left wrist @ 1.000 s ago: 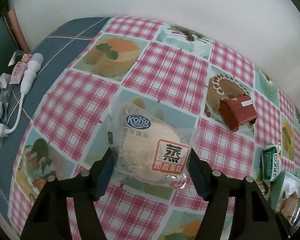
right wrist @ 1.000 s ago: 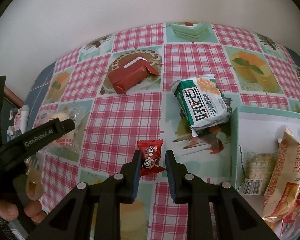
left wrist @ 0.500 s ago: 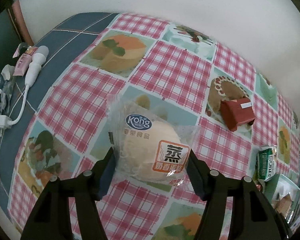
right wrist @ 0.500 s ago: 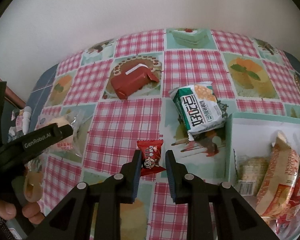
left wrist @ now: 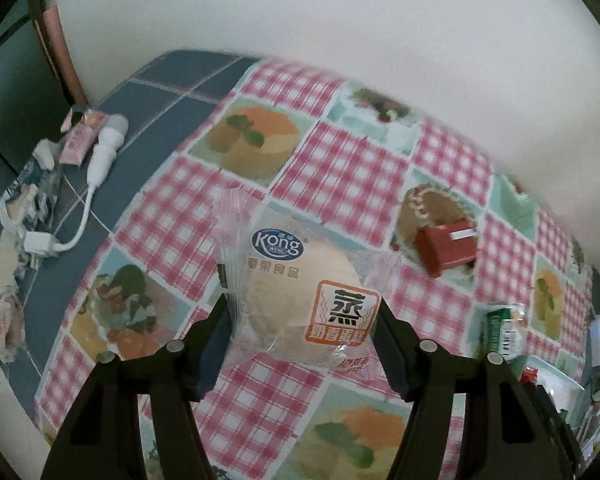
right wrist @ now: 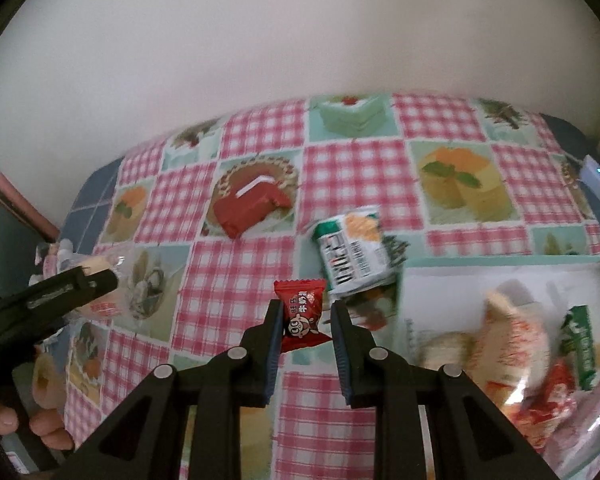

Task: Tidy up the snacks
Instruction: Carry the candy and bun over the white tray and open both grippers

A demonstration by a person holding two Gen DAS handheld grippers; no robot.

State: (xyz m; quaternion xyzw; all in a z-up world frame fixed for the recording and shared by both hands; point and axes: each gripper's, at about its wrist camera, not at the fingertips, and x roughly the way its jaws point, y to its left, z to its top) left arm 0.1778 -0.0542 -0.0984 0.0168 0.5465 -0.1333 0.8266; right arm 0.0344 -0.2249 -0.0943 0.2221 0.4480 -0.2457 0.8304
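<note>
My left gripper [left wrist: 300,320] is shut on a clear-wrapped steamed bun cake [left wrist: 300,300] and holds it above the checked tablecloth. My right gripper [right wrist: 304,320] is shut on a small red candy [right wrist: 302,314], lifted off the table. A red snack box [right wrist: 250,208] and a green-and-white packet [right wrist: 352,252] lie on the cloth; both also show in the left wrist view, the box [left wrist: 446,250] and the packet [left wrist: 504,332]. A teal-rimmed white tray [right wrist: 500,276] at the right holds several snack packets.
A white cable with plug [left wrist: 100,160], a pink sachet [left wrist: 78,140] and wrappers lie on the blue table part at the left. A white wall runs behind the table. The left gripper [right wrist: 52,296] and the hand show in the right wrist view.
Both grippers have risen from the table with their snacks. The view of the right gripper has shifted toward the tray, which now shows more of itself.
</note>
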